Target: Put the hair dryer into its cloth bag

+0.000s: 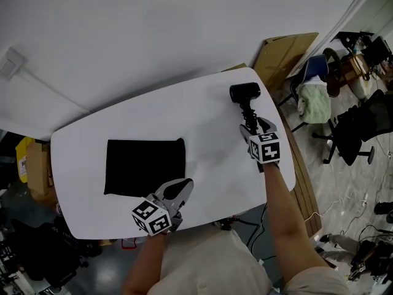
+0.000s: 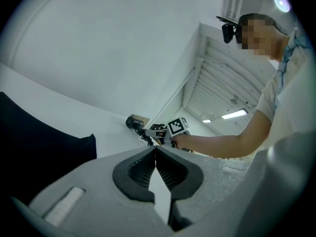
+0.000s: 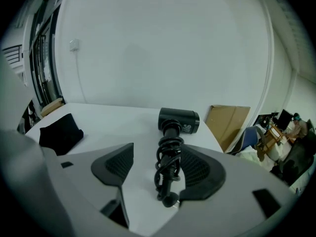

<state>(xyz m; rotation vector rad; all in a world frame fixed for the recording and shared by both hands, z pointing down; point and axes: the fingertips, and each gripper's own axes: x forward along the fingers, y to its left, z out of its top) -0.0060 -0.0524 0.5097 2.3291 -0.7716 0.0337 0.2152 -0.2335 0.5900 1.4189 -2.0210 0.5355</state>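
Because the right gripper (image 1: 249, 126) has its jaws spread either side of the hair dryer's (image 1: 244, 93) handle, with the cord (image 3: 168, 164) coiled round it, a pinch may catch only the coils, and the heavy head could swing or slip on the lift. The dryer lies well to the right of the cloth bag (image 1: 145, 166), flat on the bench (image 1: 209, 128). The left gripper (image 1: 178, 190), jaws pressed together beside the bag's near edge, holds no mouth open, so the dryer might just shove the bag along.
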